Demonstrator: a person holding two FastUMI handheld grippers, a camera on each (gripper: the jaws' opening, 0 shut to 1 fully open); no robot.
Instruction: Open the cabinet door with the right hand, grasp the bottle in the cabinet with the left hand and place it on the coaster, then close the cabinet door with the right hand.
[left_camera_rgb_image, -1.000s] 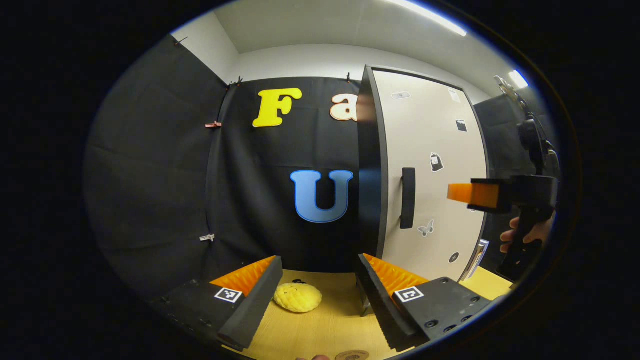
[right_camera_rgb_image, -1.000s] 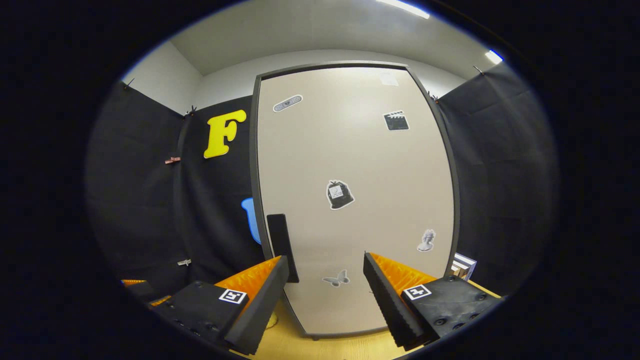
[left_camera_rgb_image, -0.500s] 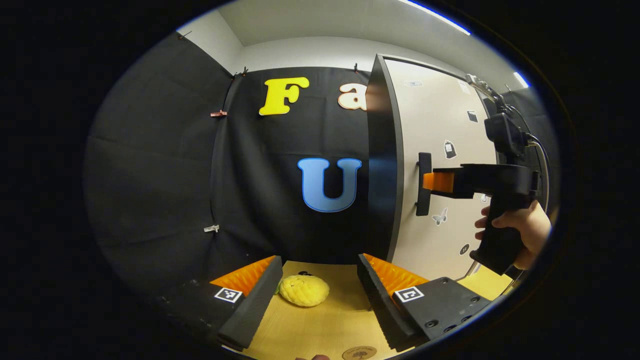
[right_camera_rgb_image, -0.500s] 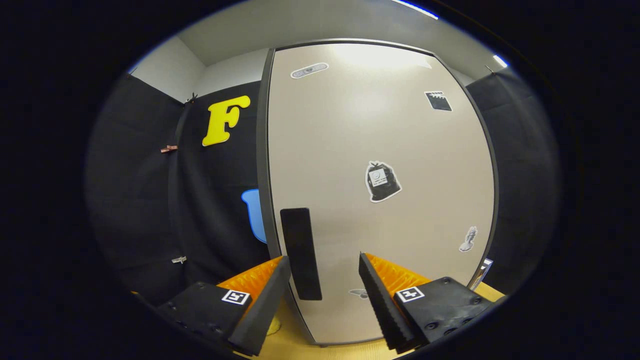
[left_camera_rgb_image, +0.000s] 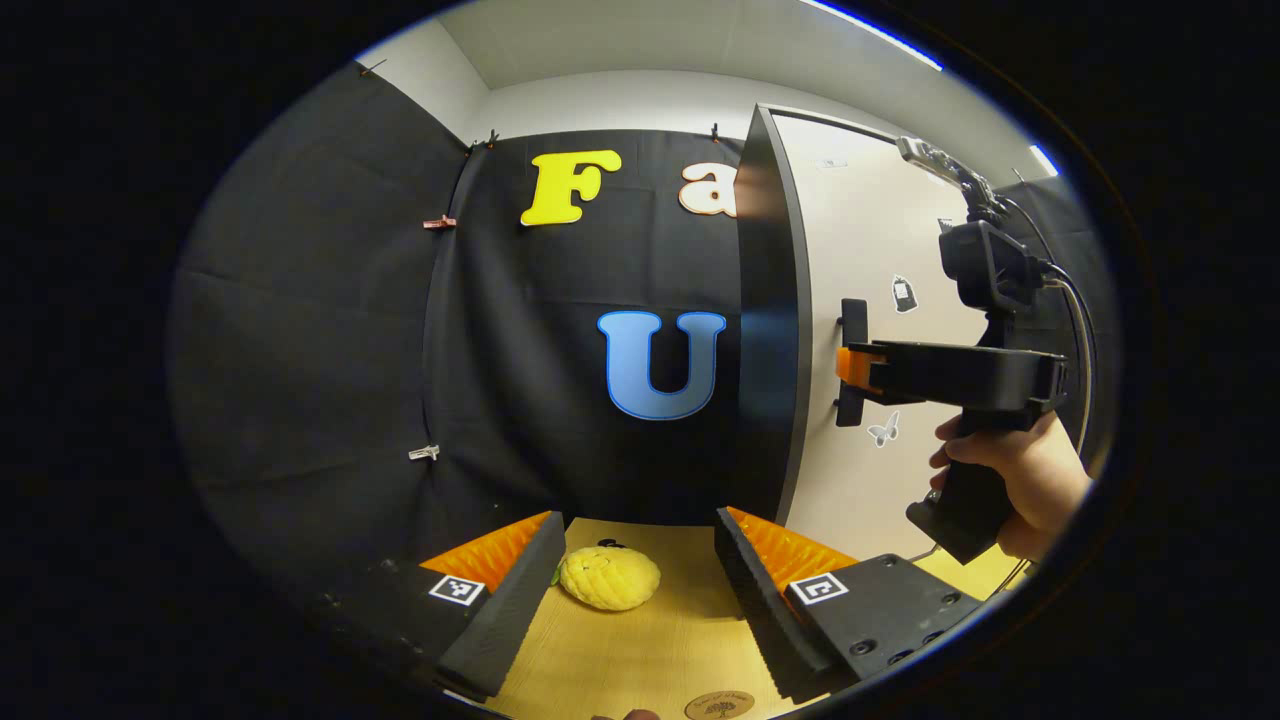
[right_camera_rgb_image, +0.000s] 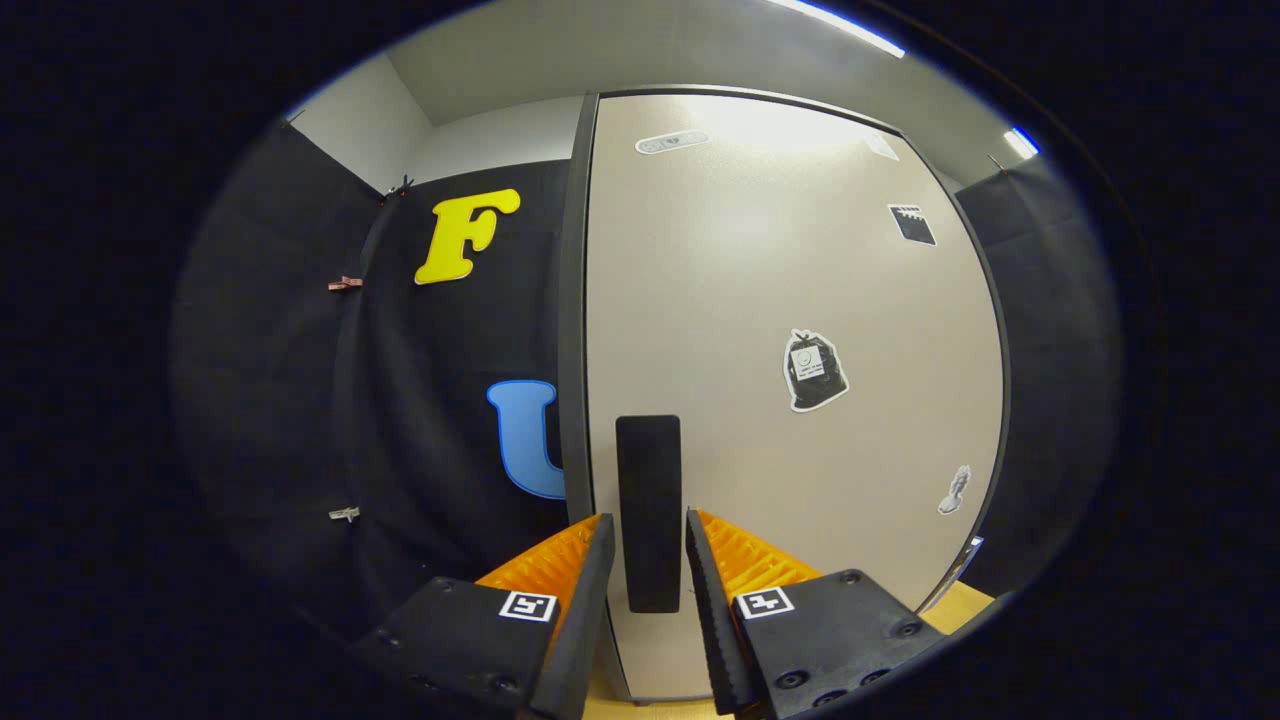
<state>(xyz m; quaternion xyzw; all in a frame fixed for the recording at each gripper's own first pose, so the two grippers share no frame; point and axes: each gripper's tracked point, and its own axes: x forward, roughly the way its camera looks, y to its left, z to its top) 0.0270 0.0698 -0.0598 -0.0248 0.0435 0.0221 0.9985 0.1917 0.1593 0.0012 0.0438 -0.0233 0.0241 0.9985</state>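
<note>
The beige cabinet door (right_camera_rgb_image: 800, 270) is closed, so the cabinet's inside is hidden. My right gripper (right_camera_rgb_image: 648, 520) has both fingers pressed on the black vertical handle (right_camera_rgb_image: 649, 470) at the door's left edge. In the left gripper view the right gripper (left_camera_rgb_image: 850, 365) sits at the same handle (left_camera_rgb_image: 853, 318), held by a hand (left_camera_rgb_image: 1020, 480). My left gripper (left_camera_rgb_image: 638, 517) hangs open low over the wooden table (left_camera_rgb_image: 640, 660), left of the cabinet. A round coaster (left_camera_rgb_image: 720, 706) lies at the table's near edge.
A yellow pineapple-shaped soft toy (left_camera_rgb_image: 610, 577) lies on the table just beyond the left gripper's fingers. The cabinet's dark side panel (left_camera_rgb_image: 765, 330) stands to the right of it. Black cloth walls close in the back and left.
My right gripper moved forward to the door handle and its fingers closed from wide apart onto it. The left gripper barely shifted.
</note>
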